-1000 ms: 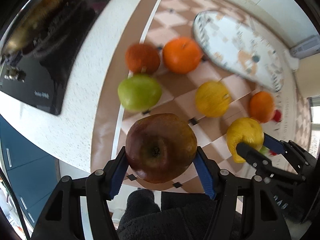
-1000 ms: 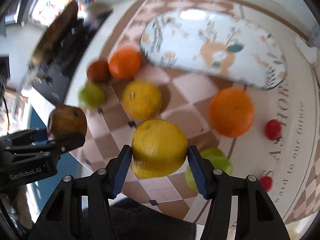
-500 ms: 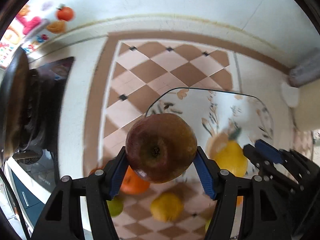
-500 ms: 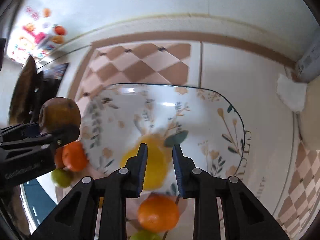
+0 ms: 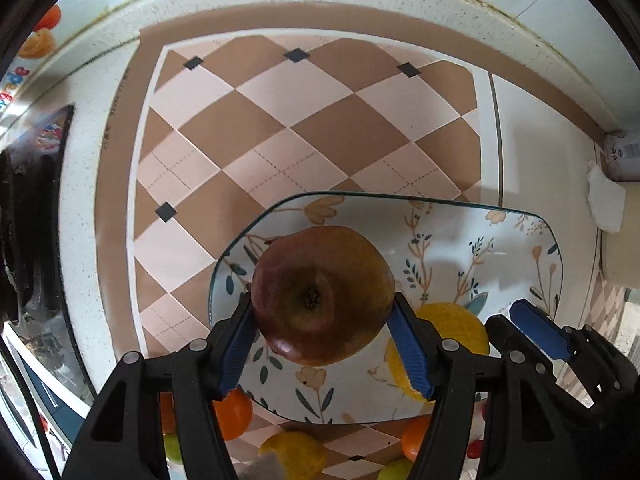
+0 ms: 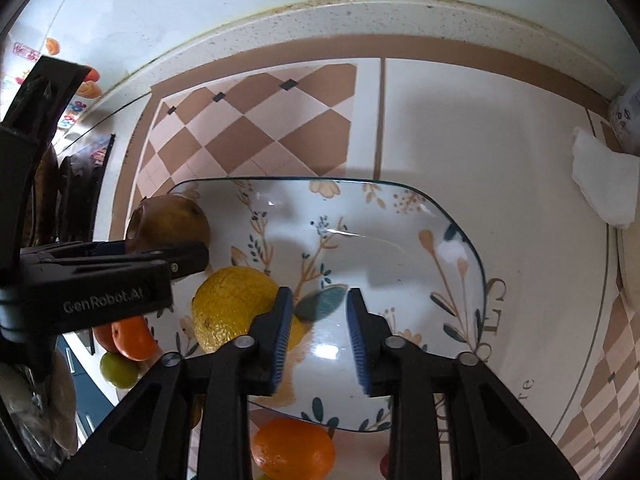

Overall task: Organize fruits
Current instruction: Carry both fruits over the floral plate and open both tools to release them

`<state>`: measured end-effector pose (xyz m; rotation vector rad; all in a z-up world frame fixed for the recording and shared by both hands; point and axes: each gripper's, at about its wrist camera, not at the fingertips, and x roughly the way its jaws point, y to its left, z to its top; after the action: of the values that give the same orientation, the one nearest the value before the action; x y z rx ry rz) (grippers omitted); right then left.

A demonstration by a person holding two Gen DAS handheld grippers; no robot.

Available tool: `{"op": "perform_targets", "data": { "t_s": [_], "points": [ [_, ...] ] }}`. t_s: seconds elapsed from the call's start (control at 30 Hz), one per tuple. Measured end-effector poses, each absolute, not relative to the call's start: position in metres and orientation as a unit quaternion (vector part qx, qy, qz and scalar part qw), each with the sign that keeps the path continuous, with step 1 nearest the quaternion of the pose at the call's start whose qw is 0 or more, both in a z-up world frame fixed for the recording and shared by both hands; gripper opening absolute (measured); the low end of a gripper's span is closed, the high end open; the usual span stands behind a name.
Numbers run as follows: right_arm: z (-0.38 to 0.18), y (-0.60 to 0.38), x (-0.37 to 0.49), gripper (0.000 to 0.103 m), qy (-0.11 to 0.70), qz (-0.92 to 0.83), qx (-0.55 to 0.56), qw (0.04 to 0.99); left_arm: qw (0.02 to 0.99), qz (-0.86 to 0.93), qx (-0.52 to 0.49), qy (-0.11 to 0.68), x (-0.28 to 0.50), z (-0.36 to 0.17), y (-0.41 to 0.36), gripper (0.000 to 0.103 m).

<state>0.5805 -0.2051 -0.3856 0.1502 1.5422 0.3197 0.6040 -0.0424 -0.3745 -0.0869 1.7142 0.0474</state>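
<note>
Largest first, we list the speckled countertop (image 5: 80, 208), which carries a checked brown-and-pink mat (image 5: 304, 120) spread ahead of both tongs. Next, we list the floral plate (image 6: 448, 216), lying on the mat directly beneath both tools; its leaf and flower pattern shows between the right fingers. Then, we list the left gripper (image 5: 324, 332), its blue pads clamped on a dark red apple (image 5: 322, 294) that hangs above the plate's left part. Beside it, we list the right gripper (image 6: 320, 332), its pads apart with nothing between them, poised over the plate's near half. We list a yellow lemon (image 6: 232, 308) resting in the plate, just left of the right gripper's left finger. Off the plate, nearer the handles, we list an orange (image 6: 294, 454) below its near rim, another orange (image 6: 134, 338) and a green fruit (image 6: 118, 370) to the left. Last, we list a white tissue (image 6: 604, 190) far to the right.
</note>
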Motion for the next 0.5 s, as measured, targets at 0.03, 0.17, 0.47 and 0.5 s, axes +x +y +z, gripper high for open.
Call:
{"op": "perform_targets", "data": {
  "t_s": [0.03, 0.17, 0.47, 0.5],
  "points": [
    [-0.385, -0.207, 0.580, 0.052, 0.695, 0.136, 0.064, 0.703, 0.659, 0.022, -0.037, 0.751, 0.605, -0.372, -0.041, 0.064],
    [-0.378, -0.218, 0.579, 0.084, 0.698, 0.116, 0.064, 0.704, 0.677, 0.026, -0.030, 0.735, 0.614, -0.360, -0.034, 0.094],
    [-0.355, -0.217, 0.549, 0.093, 0.701, 0.071, 0.016, 0.709, 0.707, 0.062, 0.003, 0.705, 0.578, -0.322, -0.014, 0.094],
    [-0.352, -0.216, 0.545, 0.093, 0.700, 0.071, 0.016, 0.710, 0.709, 0.065, 0.005, 0.702, 0.574, -0.319, -0.012, 0.094]
  ]
}}
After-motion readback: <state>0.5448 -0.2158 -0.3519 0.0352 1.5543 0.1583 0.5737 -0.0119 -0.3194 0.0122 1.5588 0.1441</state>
